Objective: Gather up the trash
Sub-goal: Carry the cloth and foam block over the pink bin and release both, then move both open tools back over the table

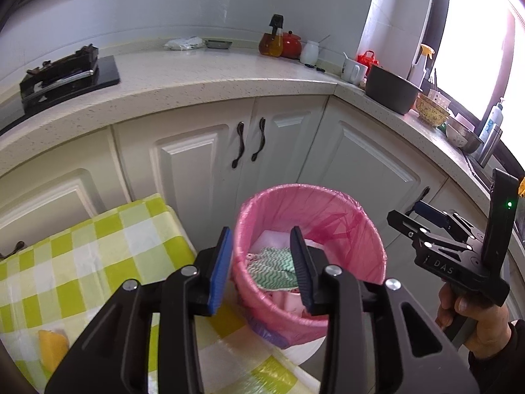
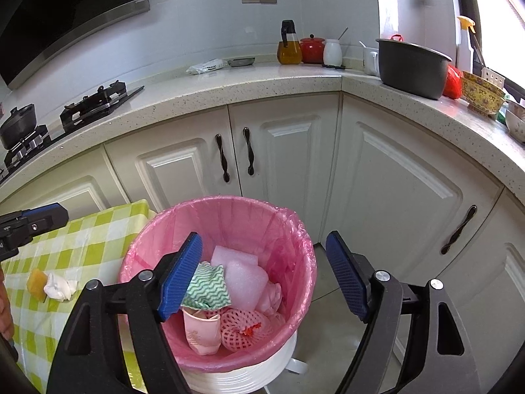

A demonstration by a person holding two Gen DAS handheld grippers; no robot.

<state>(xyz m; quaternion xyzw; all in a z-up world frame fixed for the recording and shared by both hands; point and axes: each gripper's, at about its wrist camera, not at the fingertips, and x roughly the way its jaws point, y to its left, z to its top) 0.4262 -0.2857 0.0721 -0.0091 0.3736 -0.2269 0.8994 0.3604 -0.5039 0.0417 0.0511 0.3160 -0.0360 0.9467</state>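
On checked-cloth bench (image 2: 98, 229), far left: yellow sponge (image 2: 35, 284) touching crumpled white tissue (image 2: 60, 287). Left tool (image 1: 261, 256) over near rim of pink-lined bin (image 2: 288, 226), jaws parted, nothing between pads. Bin beside bench, below white cabinets (image 2: 288, 151); inside lie green zigzag cloth (image 2: 206, 287), white foam pieces (image 2: 244, 279), pink cup (image 2: 200, 333), foam fruit netting (image 2: 244, 328). Right tool (image 2: 264, 275) above bin's right side, jaws wide apart, empty.
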